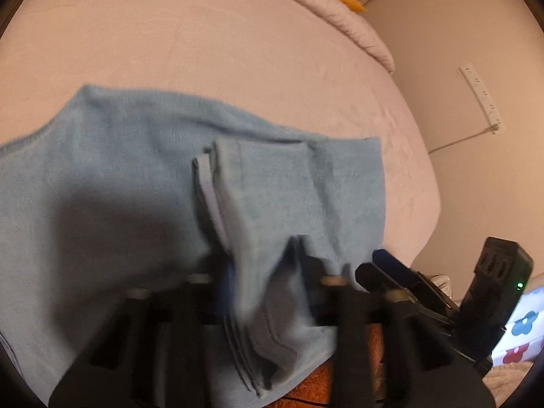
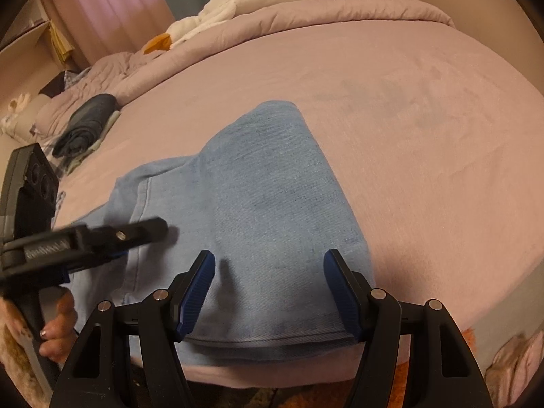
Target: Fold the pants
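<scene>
Light blue denim pants (image 2: 258,210) lie partly folded on the lilac bed near its front edge. In the left wrist view the pants (image 1: 112,183) spread to the left. My left gripper (image 1: 261,272) is shut on a bunched fold of the pants' edge, lifted between its black fingers. It also shows in the right wrist view (image 2: 149,229), low over the pants' left side. My right gripper (image 2: 268,292) is open and empty. Its blue pads (image 2: 195,295) straddle the pants' near hem just above the cloth. It shows at the right of the left wrist view (image 1: 384,265).
The lilac bed sheet (image 2: 425,129) stretches far and right. A rolled duvet (image 2: 306,13) with a white goose plush (image 2: 238,3) lies at the back. A dark folded garment (image 2: 88,119) lies far left. A white power strip (image 1: 482,98) lies on the floor beyond the bed's edge.
</scene>
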Available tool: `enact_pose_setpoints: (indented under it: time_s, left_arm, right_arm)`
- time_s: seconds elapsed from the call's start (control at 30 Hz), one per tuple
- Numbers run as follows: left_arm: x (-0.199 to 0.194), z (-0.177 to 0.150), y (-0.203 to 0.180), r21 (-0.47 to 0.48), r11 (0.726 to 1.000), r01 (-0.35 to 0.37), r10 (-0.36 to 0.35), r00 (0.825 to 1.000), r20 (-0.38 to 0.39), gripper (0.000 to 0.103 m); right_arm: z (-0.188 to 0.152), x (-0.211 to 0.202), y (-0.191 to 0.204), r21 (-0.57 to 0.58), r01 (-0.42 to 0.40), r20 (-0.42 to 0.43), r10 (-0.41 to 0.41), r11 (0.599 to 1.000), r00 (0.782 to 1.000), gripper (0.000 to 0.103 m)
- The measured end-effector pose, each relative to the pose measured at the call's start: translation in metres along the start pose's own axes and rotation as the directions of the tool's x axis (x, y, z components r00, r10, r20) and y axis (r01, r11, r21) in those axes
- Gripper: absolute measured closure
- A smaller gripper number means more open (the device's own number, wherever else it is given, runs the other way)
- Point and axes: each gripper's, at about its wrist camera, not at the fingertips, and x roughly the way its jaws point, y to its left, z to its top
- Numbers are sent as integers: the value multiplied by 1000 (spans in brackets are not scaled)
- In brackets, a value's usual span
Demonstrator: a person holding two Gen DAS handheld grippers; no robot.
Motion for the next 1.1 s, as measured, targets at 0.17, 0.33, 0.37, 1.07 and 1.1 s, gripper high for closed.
enact_pose_setpoints:
  time_s: [0.17, 0.33, 0.37, 1.07, 1.1]
  left_arm:
    - [-7, -10, -3, -43, 999, -34, 36, 998, 51, 93]
    - [-42, -21, -33, 73, 995, -73, 63, 989, 132, 96]
    - [-51, -22, -35, 83, 994, -66, 53, 988, 148, 96]
    - [-103, -45, 43, -57, 982, -178, 186, 963, 197, 100]
    - [-103, -44, 43, -57, 982, -181, 189, 962, 195, 100]
  right_arm:
    - [2, -2, 0, 3, -2, -6, 2, 1000, 1000, 36]
    - [3, -18, -3, 20, 2, 16, -2, 1000, 1000, 36]
    - [3, -21, -4, 21, 6, 26, -7, 1000, 1000, 36]
    - [-2, -5, 22, -50, 58, -3, -58, 997, 998, 36]
    - [-1, -4, 22, -51, 59, -6, -60, 997, 998, 36]
